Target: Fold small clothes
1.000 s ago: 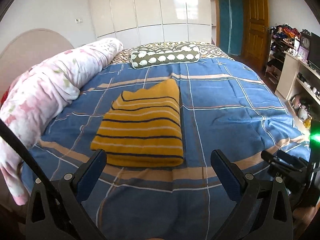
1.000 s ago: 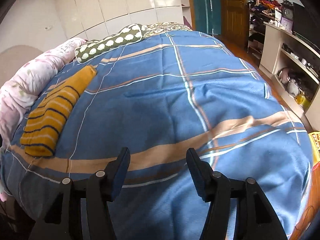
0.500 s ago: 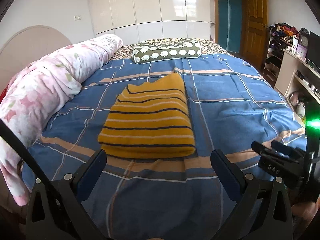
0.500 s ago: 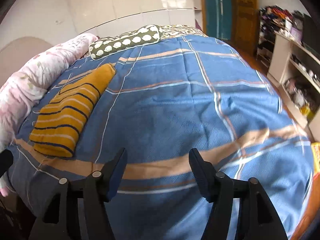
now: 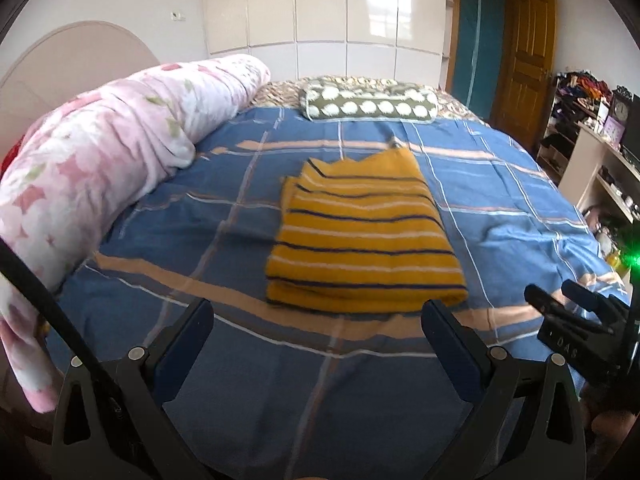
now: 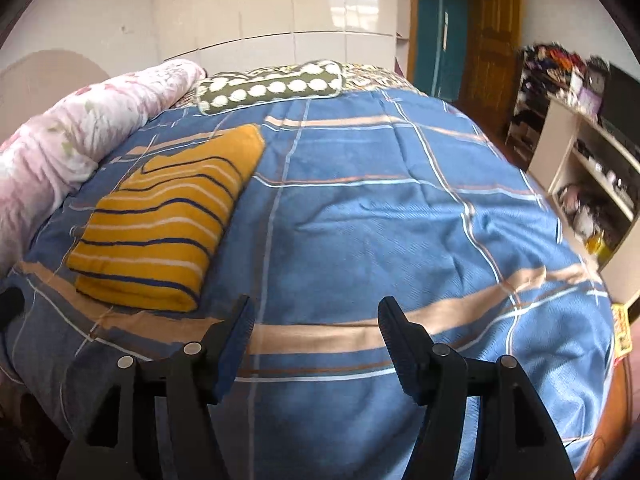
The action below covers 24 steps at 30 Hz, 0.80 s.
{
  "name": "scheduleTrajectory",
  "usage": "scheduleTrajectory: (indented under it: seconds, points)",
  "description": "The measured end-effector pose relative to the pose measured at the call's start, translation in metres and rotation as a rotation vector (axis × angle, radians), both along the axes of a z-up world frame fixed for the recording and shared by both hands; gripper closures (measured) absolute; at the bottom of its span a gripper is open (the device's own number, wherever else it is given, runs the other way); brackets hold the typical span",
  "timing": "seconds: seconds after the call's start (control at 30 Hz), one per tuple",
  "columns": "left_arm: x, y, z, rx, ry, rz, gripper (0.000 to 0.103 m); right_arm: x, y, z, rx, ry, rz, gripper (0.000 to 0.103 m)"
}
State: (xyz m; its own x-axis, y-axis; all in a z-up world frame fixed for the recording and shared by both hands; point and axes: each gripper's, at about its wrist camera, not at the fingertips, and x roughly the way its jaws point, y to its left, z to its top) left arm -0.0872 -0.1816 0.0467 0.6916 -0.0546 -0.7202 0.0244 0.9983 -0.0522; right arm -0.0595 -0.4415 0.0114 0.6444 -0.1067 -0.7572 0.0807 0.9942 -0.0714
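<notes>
Knit striped sweater (image 5: pixel 362 236) folded into soft rectangle.

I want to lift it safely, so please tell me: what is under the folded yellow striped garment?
The folded yellow striped garment lies directly on the blue checked bedspread. Whether anything is hidden beneath it cannot be seen.
</notes>
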Motion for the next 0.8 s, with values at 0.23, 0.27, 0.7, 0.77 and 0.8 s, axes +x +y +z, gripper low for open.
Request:
scheduleTrajectory:
  seconds: [0.23,0.27,0.7,0.77,0.8]
  points:
    - [-0.005,0.015,0.008,0.008,-0.023,-0.028,0.0,0.001,0.03,0.009,-0.024,-0.018,0.029,0.034]
    - [-0.007,0.016,0.008,0.009,-0.011,-0.039,0.0,0.002,0.031,0.009,-0.022,-0.02,0.032,0.033]
    - [-0.028,0.0,-0.004,-0.004,0.061,-0.031,0.0,-0.021,0.03,0.002,-0.036,-0.037,0.043,0.03]
    - [-0.028,-0.006,-0.008,-0.004,0.079,-0.041,0.0,-0.024,0.027,-0.002,-0.035,-0.028,0.045,0.03]
    - [-0.027,-0.009,-0.01,-0.005,0.087,-0.044,0.0,-0.025,0.025,-0.004,-0.032,-0.021,0.048,0.03]
